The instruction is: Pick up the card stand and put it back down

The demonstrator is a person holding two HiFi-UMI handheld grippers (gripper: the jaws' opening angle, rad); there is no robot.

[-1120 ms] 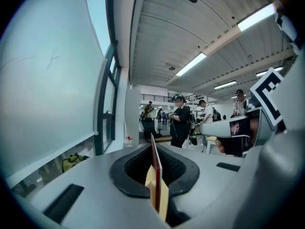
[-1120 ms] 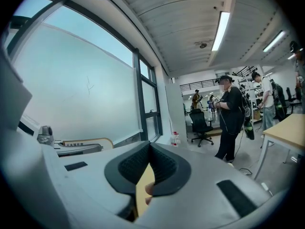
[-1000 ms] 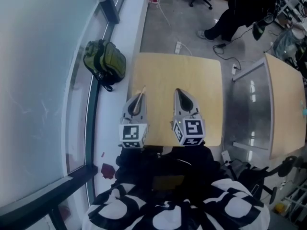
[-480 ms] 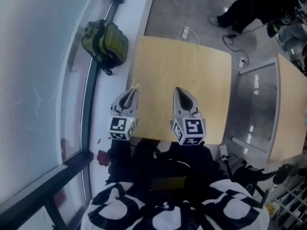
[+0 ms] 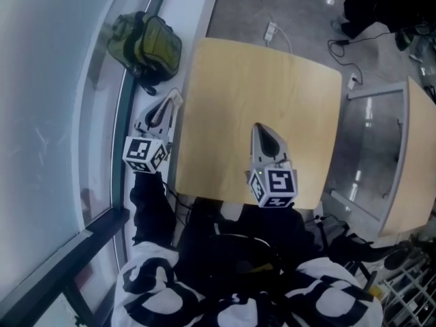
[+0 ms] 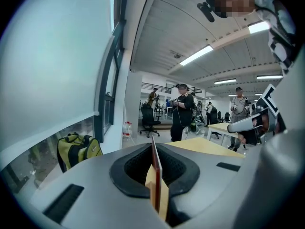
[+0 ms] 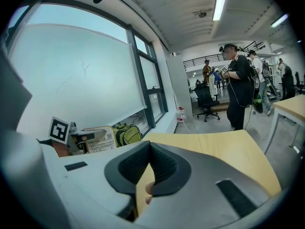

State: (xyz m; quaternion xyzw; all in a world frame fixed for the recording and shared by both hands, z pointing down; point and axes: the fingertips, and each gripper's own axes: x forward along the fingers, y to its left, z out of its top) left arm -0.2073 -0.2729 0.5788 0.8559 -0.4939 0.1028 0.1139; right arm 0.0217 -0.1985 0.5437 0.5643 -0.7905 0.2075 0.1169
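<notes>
My left gripper (image 5: 170, 103) is shut on the card stand (image 6: 156, 173), a thin card that shows edge-on between its jaws. It hangs left of the wooden table (image 5: 272, 80), over the white sill by the window. In the right gripper view the same card stand (image 7: 97, 140) shows its printed face, with the left gripper's marker cube (image 7: 60, 130) beside it. My right gripper (image 5: 263, 131) hovers over the near part of the table, its jaws shut with nothing held.
A green bag (image 5: 146, 41) lies on the sill ahead of the left gripper. A second table (image 5: 422, 155) stands to the right across a grey floor strip. People (image 6: 183, 111) and office chairs (image 7: 208, 103) are farther back. A large window (image 5: 48, 80) runs along the left.
My left gripper has swung left with the card stand, from over the table's near left corner out past its edge above the sill. The right gripper has barely moved.
</notes>
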